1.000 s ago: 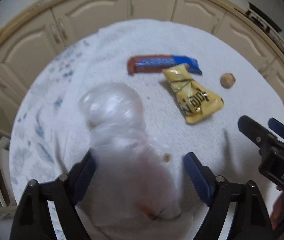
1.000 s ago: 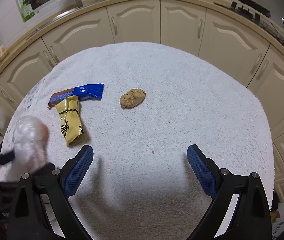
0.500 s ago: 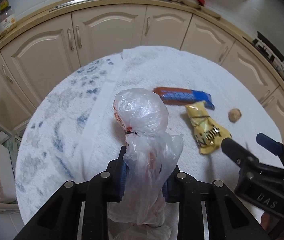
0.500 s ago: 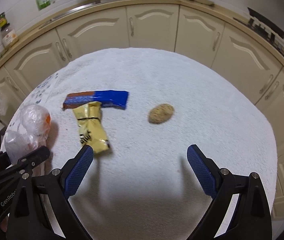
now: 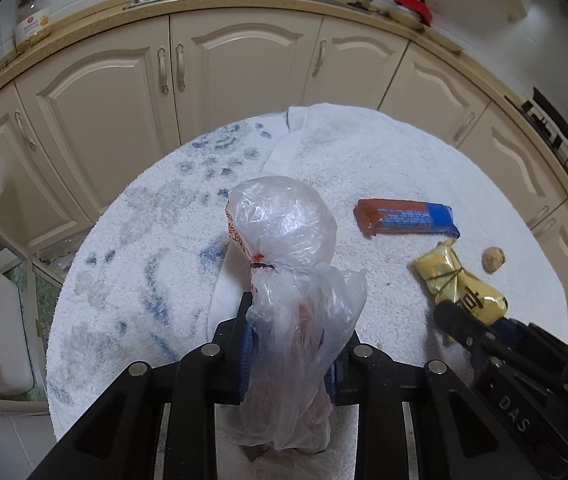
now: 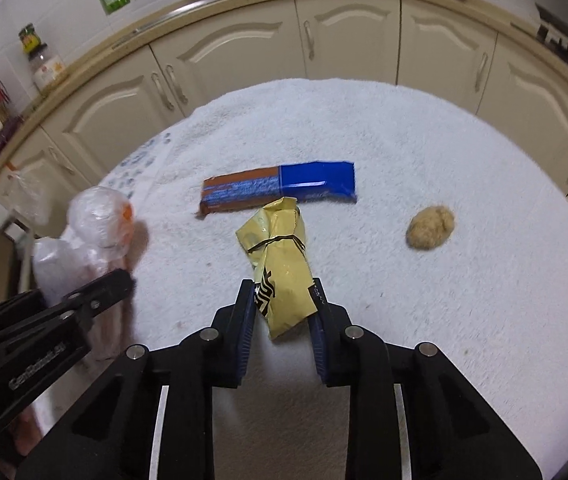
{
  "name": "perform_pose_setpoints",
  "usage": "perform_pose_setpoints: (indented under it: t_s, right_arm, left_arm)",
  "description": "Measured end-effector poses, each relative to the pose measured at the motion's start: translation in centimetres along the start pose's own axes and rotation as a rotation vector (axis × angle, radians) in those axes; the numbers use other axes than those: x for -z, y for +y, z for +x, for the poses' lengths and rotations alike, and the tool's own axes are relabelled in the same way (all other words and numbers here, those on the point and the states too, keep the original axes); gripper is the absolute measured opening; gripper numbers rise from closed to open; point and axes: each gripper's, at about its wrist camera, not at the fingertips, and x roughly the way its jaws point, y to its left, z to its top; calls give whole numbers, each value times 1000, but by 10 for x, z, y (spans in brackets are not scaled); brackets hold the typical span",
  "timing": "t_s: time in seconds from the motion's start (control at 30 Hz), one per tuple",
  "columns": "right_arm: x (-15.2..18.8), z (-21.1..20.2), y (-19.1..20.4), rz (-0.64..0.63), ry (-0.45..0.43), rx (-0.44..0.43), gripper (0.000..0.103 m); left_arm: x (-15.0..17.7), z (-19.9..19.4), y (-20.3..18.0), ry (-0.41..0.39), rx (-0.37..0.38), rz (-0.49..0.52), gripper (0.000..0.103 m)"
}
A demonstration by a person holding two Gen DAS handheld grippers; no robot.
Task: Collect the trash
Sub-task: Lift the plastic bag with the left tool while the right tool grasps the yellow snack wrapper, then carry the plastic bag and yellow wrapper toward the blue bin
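We are pinching the plastic bag in our left gripper and squeezing the yellow wrapper in our right gripper; the blue bar is lying at twelve o'clock.

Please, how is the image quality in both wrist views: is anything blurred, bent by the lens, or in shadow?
Left wrist view: sharp; fisheye bends the cabinets; glare on the plastic bag in the left gripper. Right wrist view: the bag and left gripper at the left edge look blurred; the yellow wrapper is sharp between the right gripper fingers; a dark shadow lies under that gripper.
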Motion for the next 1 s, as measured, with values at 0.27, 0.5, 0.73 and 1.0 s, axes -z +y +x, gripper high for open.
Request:
perform_pose_setpoints:
  t_s: [0.27,0.5,0.73,1.0]
  right_arm:
    - [13,-27,-8,17,-48,-6,23]
    - [34,-32,1,-61,-59,-50,21]
    - [54,-48,5,-97,-47,-112,21]
    - [66,-69,-8,-79,-74,-149,21]
  left_arm:
    - [9,-21,-5,-16,5,1,24]
    - [31,-45,10,-16,-8,-85,24]
    - [51,-61,9,-6,-11,-115,24]
    - [77,-81,-10,-7,-34,-72,24]
